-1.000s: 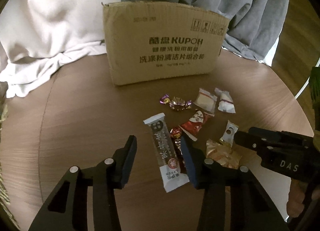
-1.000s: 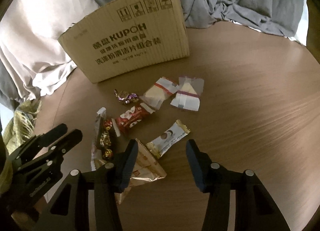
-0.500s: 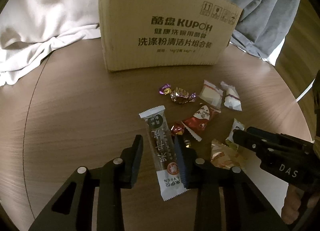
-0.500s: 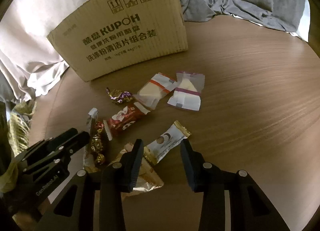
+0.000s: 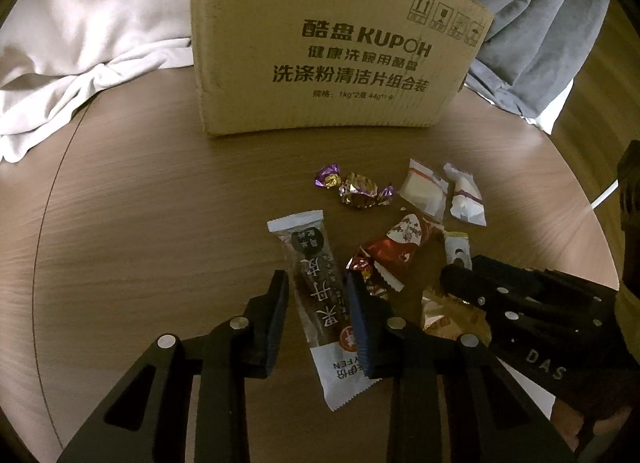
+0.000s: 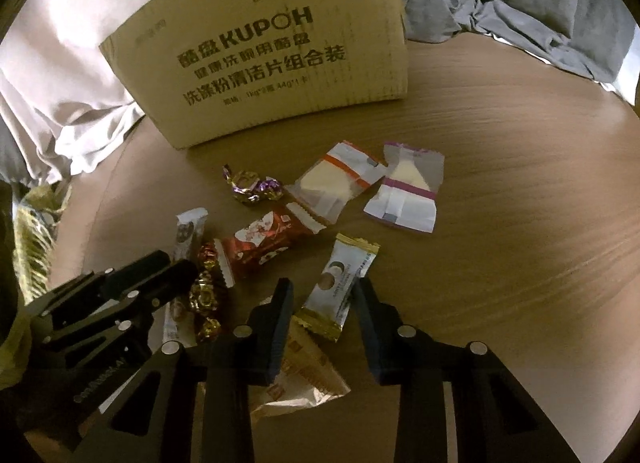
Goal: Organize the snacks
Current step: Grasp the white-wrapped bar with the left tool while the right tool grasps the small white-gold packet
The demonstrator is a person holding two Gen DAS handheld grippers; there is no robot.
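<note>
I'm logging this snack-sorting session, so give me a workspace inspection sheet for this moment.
Surface: round wooden table, snacks loose on it.
Job's things: long dark snack bar; red packet; purple-gold candy; two white wedge packets; gold-edged white packet; cardboard box standing behind them.
Clutter: nothing seen.
Grippers: left hand-held gripper open, straddling the snack bar; right hand-held gripper open around the gold-edged packet.
Cables: nothing seen.
Surroundings: white cloth and grey cloth behind the table.
</note>
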